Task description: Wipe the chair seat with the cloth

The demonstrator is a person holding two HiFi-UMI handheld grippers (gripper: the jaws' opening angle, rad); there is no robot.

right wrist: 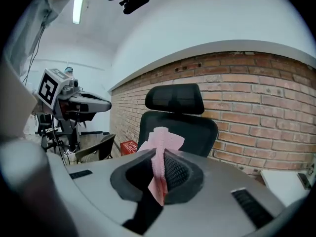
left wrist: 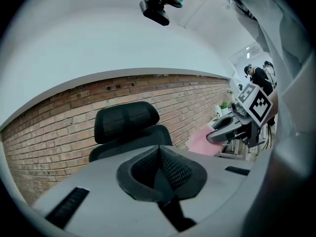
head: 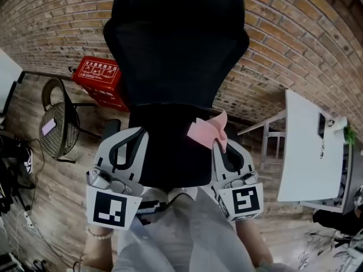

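Observation:
A black office chair (head: 176, 55) stands in front of me against the brick wall, its seat (head: 170, 152) between the two grippers. My right gripper (head: 220, 145) is at the seat's right edge, shut on a pink cloth (head: 207, 130) that sticks up from its jaws. In the right gripper view the cloth (right wrist: 159, 147) is pinched in the right gripper (right wrist: 159, 157), with the chair back (right wrist: 177, 122) beyond. My left gripper (head: 133, 137) hovers at the seat's left edge. Its own view shows the left gripper (left wrist: 159, 152) shut with nothing in it.
A red box (head: 97, 78) lies on the floor by the wall at the left, with a mesh chair (head: 57, 123) beside it. A white table (head: 309, 146) stands to the right. Cables and gear (head: 14, 174) clutter the floor at the far left.

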